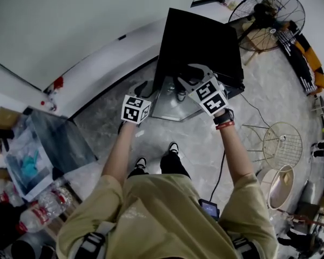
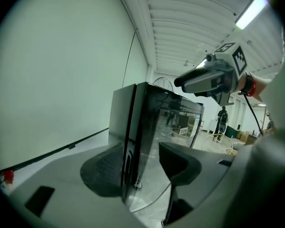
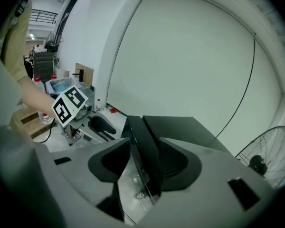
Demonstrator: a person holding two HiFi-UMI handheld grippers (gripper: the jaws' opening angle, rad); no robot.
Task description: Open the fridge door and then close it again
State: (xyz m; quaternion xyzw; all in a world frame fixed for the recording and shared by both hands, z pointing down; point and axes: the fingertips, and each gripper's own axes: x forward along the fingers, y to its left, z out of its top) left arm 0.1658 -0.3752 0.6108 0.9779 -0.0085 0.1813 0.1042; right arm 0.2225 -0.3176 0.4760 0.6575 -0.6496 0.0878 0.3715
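At the front of the low black fridge [image 1: 201, 41], which stands on the pale floor [image 1: 197, 134] against a white wall [image 1: 54, 26], a person stands with a gripper in each hand. Both tools meet at the fridge door [image 2: 173, 127], whose glossy front mirrors the room.

The left gripper [image 2: 141, 167] sits at the door's left edge, as the head view shows it. Its jaws stand wide apart, and the dark door edge rises between them, close by the left jaw and clear of the right one. The right gripper [image 3: 145, 164] comes at the door from above on the other side. Its jaws are likewise apart, straddling the door's black top edge without clamping it. Each gripper view catches the other tool, with its marker cube, just beyond the door. Whether the door sits fully shut or a crack ajar cannot be told from these views.

Beyond the fridge, to its right, stands a round black fan [image 1: 267, 12]. Nearer the person on that same side is a round wire stool [image 1: 282, 144]. Well to the left of the fridge, clear plastic bottles [image 1: 40, 212] lie among clutter by the person's left elbow.
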